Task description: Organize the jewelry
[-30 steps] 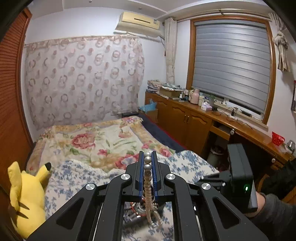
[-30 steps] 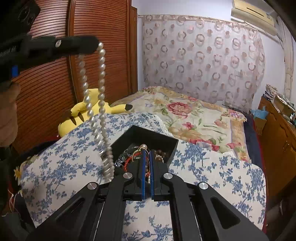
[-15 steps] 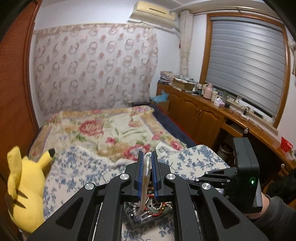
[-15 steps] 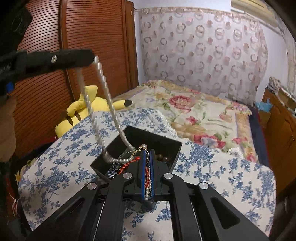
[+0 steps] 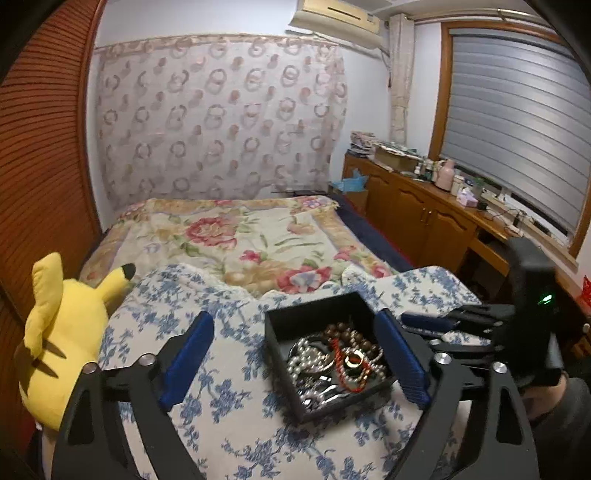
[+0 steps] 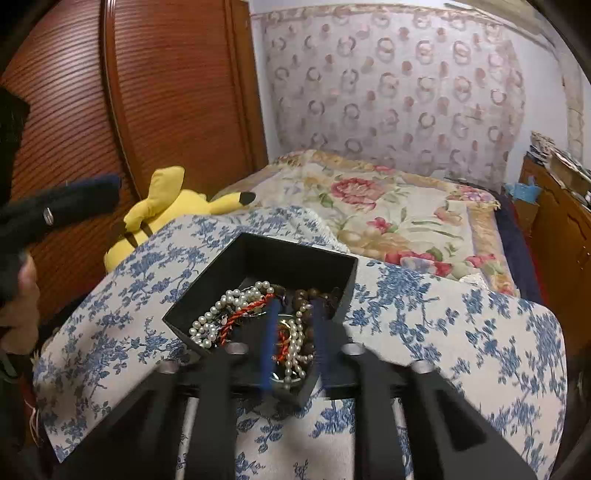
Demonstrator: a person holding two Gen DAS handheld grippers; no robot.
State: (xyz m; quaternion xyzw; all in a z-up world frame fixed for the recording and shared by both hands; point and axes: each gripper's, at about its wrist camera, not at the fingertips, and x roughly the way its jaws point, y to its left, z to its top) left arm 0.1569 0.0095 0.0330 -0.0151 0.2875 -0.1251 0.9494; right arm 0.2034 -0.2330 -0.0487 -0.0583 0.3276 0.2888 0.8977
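— Left to right? Wooden wardrobe [image 5: 33, 155], yellow plush [image 5: 59, 332], blue-flowered cloth [image 5: 229, 413] over the bed [image 5: 236, 236].

— Left hand-held gripper [image 5: 295, 358] spread wide, empty. Black box [image 5: 291, 317] holding pearl necklace [image 6: 210, 325] and beads. Right hand-held gripper [image 6: 295, 336] parted narrowly over it.

Bedroom. Patterned curtain [image 5: 221, 122] covers far wall; air conditioner [image 5: 338, 16] mounted above. Ribbed wooden wardrobe doors [image 6: 177, 85] on left side. Window with grey blind [image 5: 517, 125] on right, wood-framed. Wooden cabinet run [image 5: 417, 214] beneath window, cluttered top. Bed with floral bedspread [image 5: 236, 236] along far wall. Dim indoor light.
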